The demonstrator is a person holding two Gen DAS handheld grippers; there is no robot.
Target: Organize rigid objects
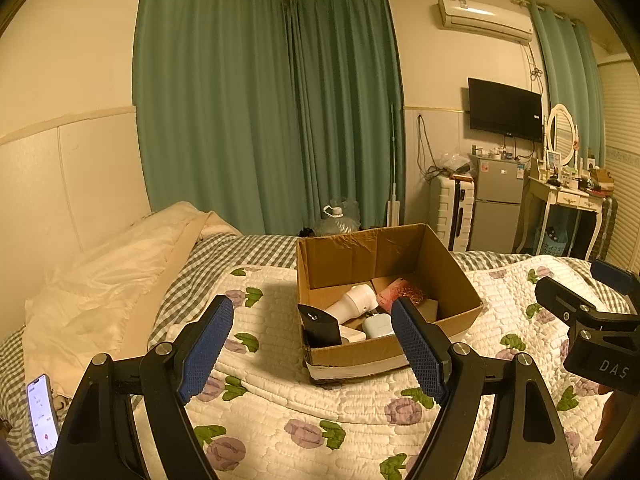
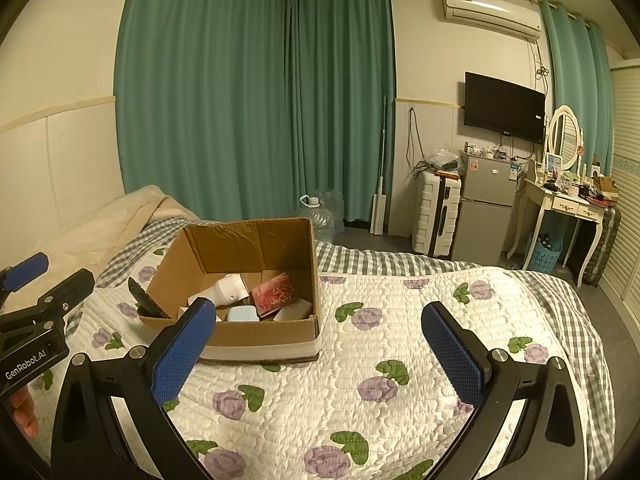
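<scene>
1. My left gripper [image 1: 312,344] hangs above the bed's white quilt printed with purple flowers [image 1: 304,408], its blue-padded fingers [image 1: 206,348] spread wide with nothing between them.
2. My right gripper [image 2: 320,352] hangs over the same quilt, its blue-padded fingers [image 2: 184,354] just as wide apart and holding nothing.
3. The open brown cardboard box [image 1: 452,272] sits on the quilt ahead of both grippers; from the left wrist view it lies between the finger tips and beyond them, and from the right wrist view it lies ahead and to the left, partly behind my left-hand finger.
4. Inside the box lie a white bottle-shaped object [image 1: 358,300] on its side, a pink case with gold patterning [image 1: 402,290] toward the back right, and a small pale rounded case [image 1: 378,326] near the front wall.
5. A flat black device [image 1: 320,326] leans tilted at the box's front left corner; from the right wrist view its upper end sticks out past the box's left wall.
6. A lit smartphone [image 1: 42,414] lies on the grey checked sheet at the far left, well apart from the box.
7. Beyond the bed hang teal curtains [image 1: 248,100].
8. A white suitcase [image 2: 436,212] stands beside a small grey fridge [image 2: 486,204].
</scene>
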